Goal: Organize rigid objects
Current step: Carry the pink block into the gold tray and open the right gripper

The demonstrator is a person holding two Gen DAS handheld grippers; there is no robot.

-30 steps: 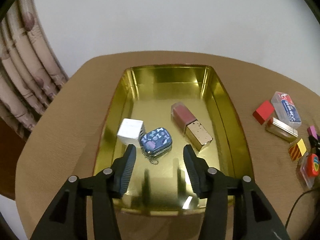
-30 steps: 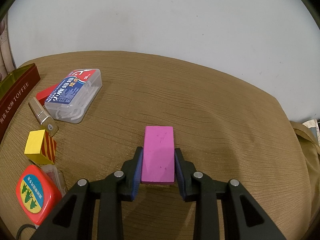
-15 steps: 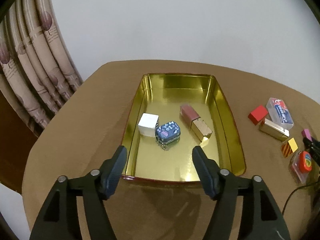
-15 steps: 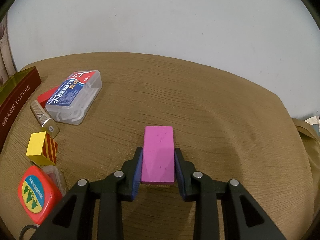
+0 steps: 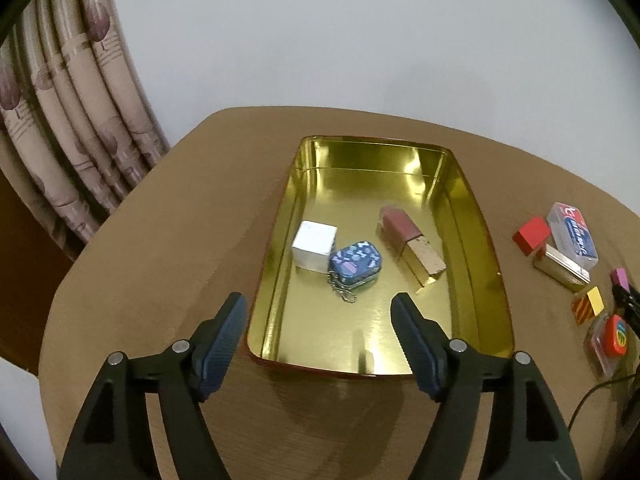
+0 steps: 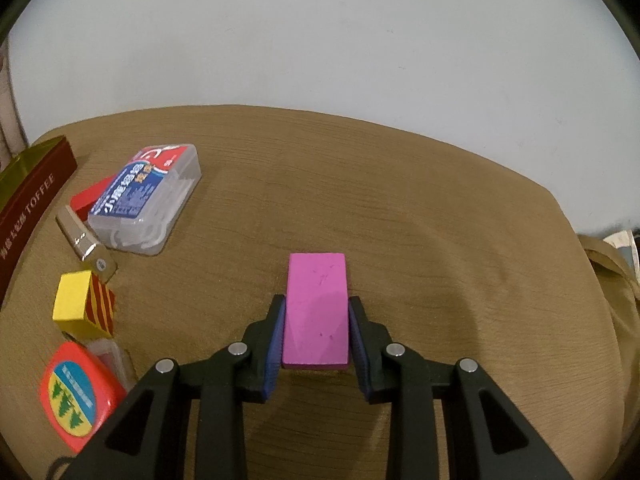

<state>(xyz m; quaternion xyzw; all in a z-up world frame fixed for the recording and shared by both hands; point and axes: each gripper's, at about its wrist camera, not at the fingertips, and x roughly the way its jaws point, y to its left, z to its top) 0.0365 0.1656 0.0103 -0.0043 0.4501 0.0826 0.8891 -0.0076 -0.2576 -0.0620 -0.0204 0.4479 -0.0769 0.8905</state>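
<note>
Brown cloth covers the counter (image 5: 168,248), with a pale wall behind and curtains (image 5: 68,128) at the upper left of the left wrist view. At the middle of that view a gold tin (image 5: 480,248) holds a white cube (image 5: 314,245) touching a small blue case (image 5: 355,260), and a lipstick (image 5: 412,245) just to their right. The left tool (image 5: 318,312) sits at the bottom of the frame over the tin's near end; its jaws have just been opening and stand spread, with nothing between them. In the right wrist view the right tool (image 6: 316,320) pinches a pink block (image 6: 316,312) at lower centre. At the left of that frame lie a floss box (image 6: 146,200), a yellow striped block (image 6: 82,304) and an orange tape measure (image 6: 76,392), all near each other.
</note>
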